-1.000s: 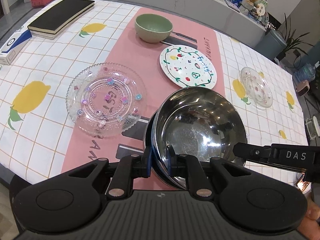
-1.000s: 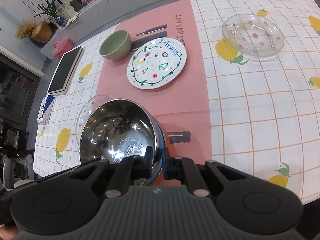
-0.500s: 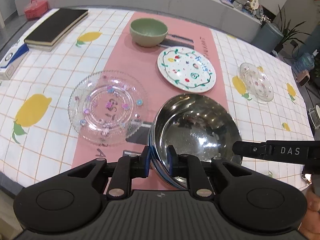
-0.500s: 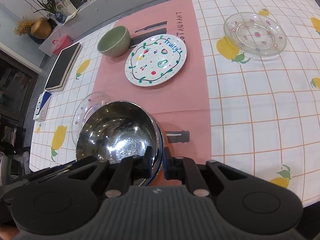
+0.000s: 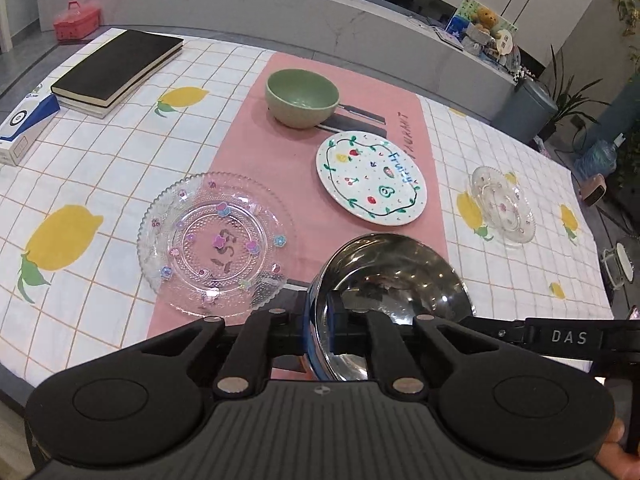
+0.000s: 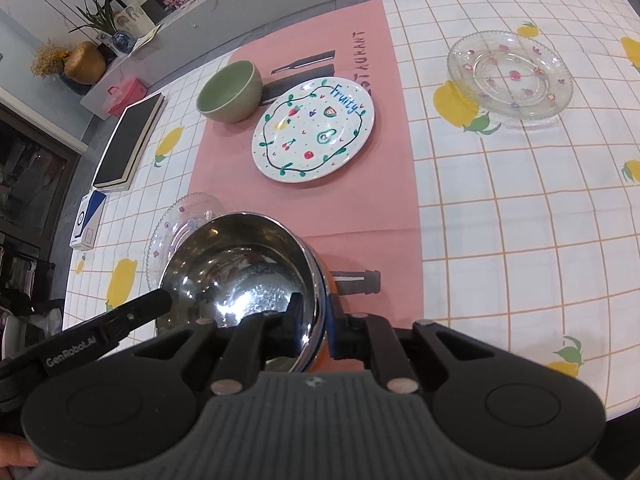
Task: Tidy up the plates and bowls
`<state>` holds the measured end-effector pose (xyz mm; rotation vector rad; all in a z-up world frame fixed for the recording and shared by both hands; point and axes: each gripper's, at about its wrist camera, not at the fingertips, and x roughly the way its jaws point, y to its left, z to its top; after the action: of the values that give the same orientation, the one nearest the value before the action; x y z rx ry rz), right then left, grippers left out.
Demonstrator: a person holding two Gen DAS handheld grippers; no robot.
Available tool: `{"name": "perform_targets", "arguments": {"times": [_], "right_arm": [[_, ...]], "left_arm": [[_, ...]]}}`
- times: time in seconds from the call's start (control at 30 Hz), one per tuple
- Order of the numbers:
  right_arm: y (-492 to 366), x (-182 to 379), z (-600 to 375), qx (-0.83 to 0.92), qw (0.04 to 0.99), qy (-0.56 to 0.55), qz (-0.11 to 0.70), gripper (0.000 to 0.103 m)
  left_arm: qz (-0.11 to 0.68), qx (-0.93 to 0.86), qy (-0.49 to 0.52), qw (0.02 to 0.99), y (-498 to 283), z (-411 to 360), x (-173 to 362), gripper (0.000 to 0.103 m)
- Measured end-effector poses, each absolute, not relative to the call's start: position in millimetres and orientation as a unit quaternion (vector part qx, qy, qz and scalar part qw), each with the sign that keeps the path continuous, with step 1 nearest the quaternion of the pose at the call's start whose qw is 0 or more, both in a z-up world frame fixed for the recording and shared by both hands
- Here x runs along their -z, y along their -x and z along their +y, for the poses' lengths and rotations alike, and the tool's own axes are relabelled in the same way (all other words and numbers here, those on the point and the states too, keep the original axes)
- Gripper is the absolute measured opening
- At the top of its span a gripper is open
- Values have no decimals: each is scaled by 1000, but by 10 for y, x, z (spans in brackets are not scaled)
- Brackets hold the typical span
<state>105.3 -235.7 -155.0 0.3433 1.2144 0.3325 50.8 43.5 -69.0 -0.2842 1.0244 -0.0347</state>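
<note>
Both grippers hold a shiny steel bowl (image 5: pixel 392 276) above the near part of the table. My left gripper (image 5: pixel 318 334) is shut on its left rim, my right gripper (image 6: pixel 320 320) on its right rim; the bowl (image 6: pixel 240 276) has a blue and orange outside. A large clear glass plate (image 5: pixel 216 240) lies left of it. A white "Fruity" plate (image 5: pixel 372 178) and a green bowl (image 5: pixel 302 98) sit on the pink runner. A small clear glass plate (image 5: pixel 504 204) lies at the right, also in the right wrist view (image 6: pixel 510 76).
A black book (image 5: pixel 116 66) and a blue-white box (image 5: pixel 26 126) lie at the far left of the lemon tablecloth. A pink box (image 5: pixel 76 20) stands on the ledge behind. The table's near edge runs just below the grippers.
Both grippers have drawn back and up with the steel bowl, so more of the table shows. Nothing on the table has moved.
</note>
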Motion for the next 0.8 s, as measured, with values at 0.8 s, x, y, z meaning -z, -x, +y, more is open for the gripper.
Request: {"name": "perform_targets", "arguments": {"times": [0.8], "right_arm": [[-1396, 950, -2190, -170, 843, -118, 496, 31]], "left_arm": [[388, 40, 99, 915, -815, 661, 22, 10]]}}
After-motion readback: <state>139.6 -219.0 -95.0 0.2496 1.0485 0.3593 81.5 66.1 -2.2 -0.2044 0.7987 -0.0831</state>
